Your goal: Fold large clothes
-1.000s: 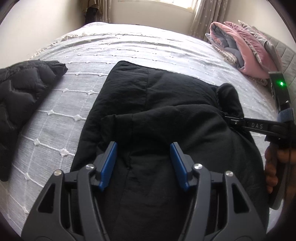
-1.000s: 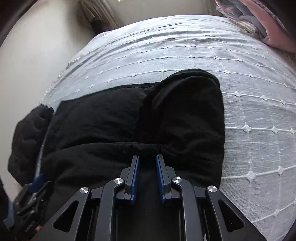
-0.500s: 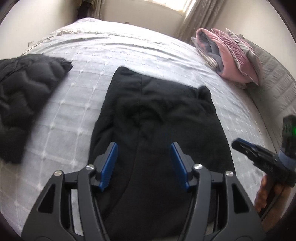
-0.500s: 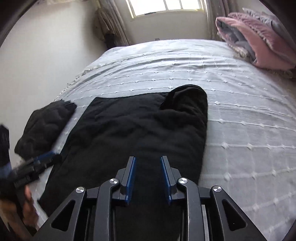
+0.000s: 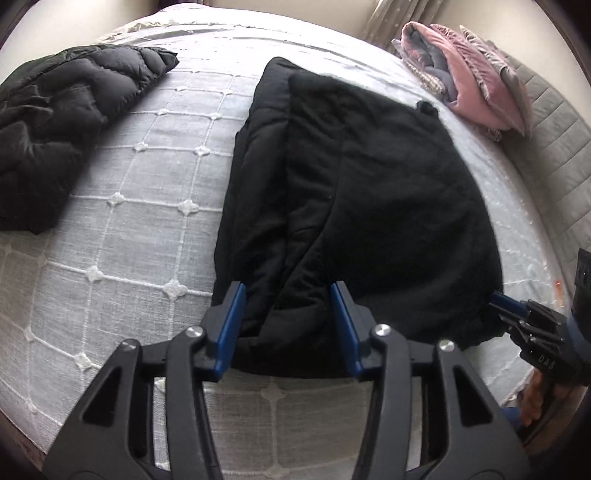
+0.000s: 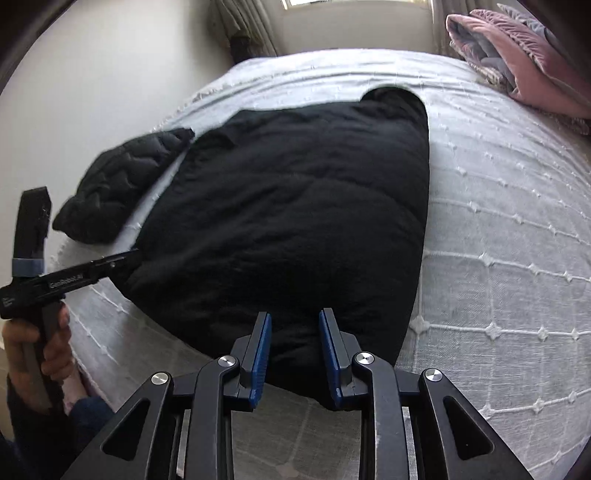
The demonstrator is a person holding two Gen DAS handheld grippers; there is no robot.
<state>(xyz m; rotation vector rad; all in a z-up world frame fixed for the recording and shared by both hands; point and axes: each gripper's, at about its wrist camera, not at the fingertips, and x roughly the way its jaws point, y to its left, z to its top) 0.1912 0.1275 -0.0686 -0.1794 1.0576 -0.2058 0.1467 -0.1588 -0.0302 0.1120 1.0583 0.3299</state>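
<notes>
Closing partway, left gripper [image 5: 288, 328] jaws straddling the black garment's [image 5: 369, 192] near edge, right gripper [image 6: 295, 354] jaws apart, gripping nothing.

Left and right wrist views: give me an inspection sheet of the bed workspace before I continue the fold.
Surface: bed with white quilted bedspread, mostly flat.
Job's things: black garment lies folded lengthwise on the bedspread, its near edge toward both grippers.
Clutter: black puffer jacket bunched at the far left; pink and grey folded bedding near the headboard.
Grippers: left gripper jaws apart over the garment's near left corner, just been closing, pads not pressing cloth; right gripper jaws apart at the near right edge, no grip visible.
Cables: nothing seen.
Surroundings: curtains and window beyond the bed; a hand holds the left gripper's handle.
</notes>
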